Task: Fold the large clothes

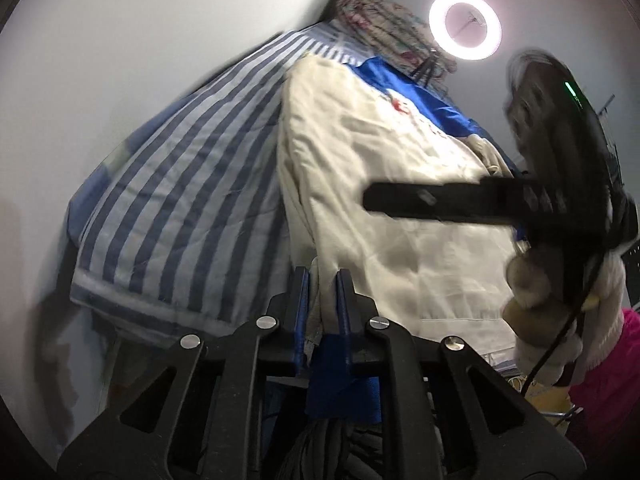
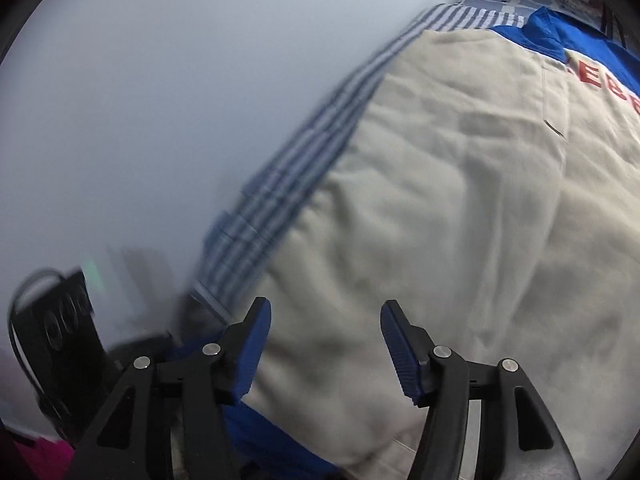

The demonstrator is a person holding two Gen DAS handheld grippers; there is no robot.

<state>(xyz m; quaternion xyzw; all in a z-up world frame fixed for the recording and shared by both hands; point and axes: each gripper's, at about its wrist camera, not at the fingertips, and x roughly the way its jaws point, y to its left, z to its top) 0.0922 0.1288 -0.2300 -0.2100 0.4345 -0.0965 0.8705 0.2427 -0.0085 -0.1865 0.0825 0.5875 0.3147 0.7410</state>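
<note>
A large cream garment [image 1: 384, 184] with blue shoulders and red lettering lies on a blue-and-white striped bed cover [image 1: 180, 184]. My left gripper [image 1: 322, 280] is shut on a bunched edge of the cream garment at its near side. My right gripper [image 2: 324, 312] is open, its blue pads [image 2: 394, 336] just above the cream garment [image 2: 460, 208] near its lower hem, holding nothing. In the left wrist view the right gripper [image 1: 400, 200] reaches in from the right as a blurred black bar over the garment.
A patterned quilt [image 1: 384, 28] is piled at the bed's far end. A ring light [image 1: 466, 26] glows on the wall. The grey wall [image 2: 160, 100] runs along the bed's left side. Pink fabric [image 1: 616, 380] sits at the right.
</note>
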